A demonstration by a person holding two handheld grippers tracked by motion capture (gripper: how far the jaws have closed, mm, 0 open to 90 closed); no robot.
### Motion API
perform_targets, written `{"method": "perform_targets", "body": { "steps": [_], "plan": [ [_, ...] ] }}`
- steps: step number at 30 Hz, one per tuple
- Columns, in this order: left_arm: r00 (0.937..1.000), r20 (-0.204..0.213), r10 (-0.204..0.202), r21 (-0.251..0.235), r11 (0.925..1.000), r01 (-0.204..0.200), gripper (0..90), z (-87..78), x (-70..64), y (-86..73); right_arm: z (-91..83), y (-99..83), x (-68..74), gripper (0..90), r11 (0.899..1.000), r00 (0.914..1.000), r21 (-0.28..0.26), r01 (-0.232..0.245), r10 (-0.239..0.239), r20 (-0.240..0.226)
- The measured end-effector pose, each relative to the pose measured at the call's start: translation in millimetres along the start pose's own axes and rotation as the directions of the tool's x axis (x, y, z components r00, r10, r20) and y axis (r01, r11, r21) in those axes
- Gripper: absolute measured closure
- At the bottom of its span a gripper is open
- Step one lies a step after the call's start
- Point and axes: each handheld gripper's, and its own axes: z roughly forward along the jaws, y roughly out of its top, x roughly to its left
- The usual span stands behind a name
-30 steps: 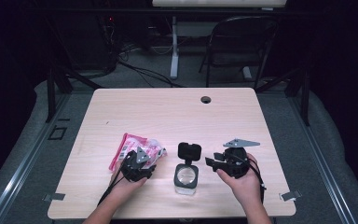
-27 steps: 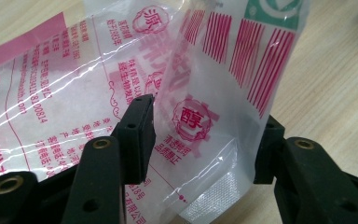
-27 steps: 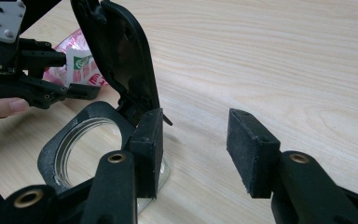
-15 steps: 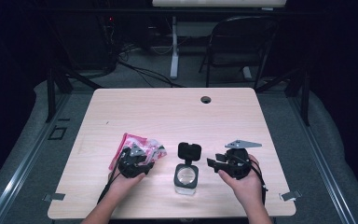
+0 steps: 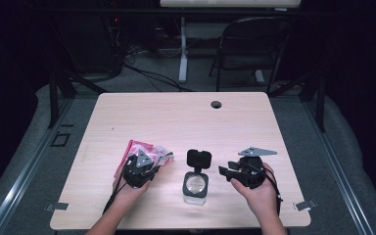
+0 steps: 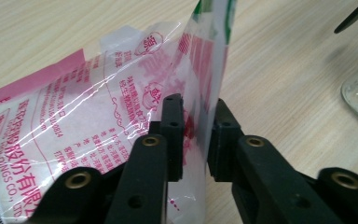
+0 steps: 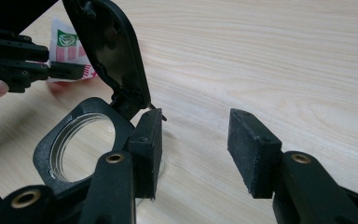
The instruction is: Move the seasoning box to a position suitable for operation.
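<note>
Plastic packet (image 6: 102,107), printed pink, lies at the table's (image 5: 176,117) front left, its edge pinched between the left gripper's (image 6: 196,123) jaws. Right gripper (image 7: 196,144) is spread beside the open-lidded glass jar (image 5: 196,183). A firm pinch is advised before lifting; the jar should be steadied.

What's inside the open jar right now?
The jar looks empty: past its black rim, clear glass and the table beneath show. Its flip lid stands open. The right gripper covers its near corner.
</note>
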Motion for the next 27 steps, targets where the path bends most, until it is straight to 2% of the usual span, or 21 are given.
{"method": "perform_targets", "body": {
  "steps": [3, 6, 11, 17, 23, 27],
  "plan": [
    [0.9998, 0.016, -0.013, 0.0, 0.9999, 0.013, 86.6, -3.5, 3.8, 1.1, 0.6, 0.1, 0.6, 54.9, 1.0, 1.0, 0.002, 0.0, 0.0, -0.002],
    [0.9998, 0.014, -0.013, -0.007, 0.9999, 0.013, 89.6, -7.5, 5.6, 3.2, 0.0, 0.3, 0.4, 54.9, 1.0, 1.0, 0.001, 0.001, -0.001, -0.002],
    [0.9985, 0.041, -0.036, -0.001, 0.9993, 0.037, 90.0, -10.9, 11.8, 5.2, -0.2, 0.3, 0.3, 54.9, 1.0, 1.0, 0.001, 0.001, -0.001, -0.002],
    [0.9979, 0.047, -0.044, -0.008, 0.999, 0.045, 90.0, -14.4, 14.9, 6.6, -0.2, 0.2, 0.2, 54.8, 1.0, 1.0, -0.001, -0.001, 0.001, -0.003],
    [0.9983, 0.05, -0.03, 0.016, 0.9995, 0.029, 90.0, -20.8, 17.7, 12.0, -3.2, 1.4, 0.6, 54.6, 1.0, 1.0, -0.011, -0.001, 0.001, -0.009],
    [0.9988, 0.039, -0.029, 0.013, 0.9995, 0.029, 90.0, -30.8, 22.6, 18.2, -5.9, 2.0, -1.2, 54.6, 1.0, 0.9999, -0.019, -0.009, 0.008, -0.006]
  ]
}}
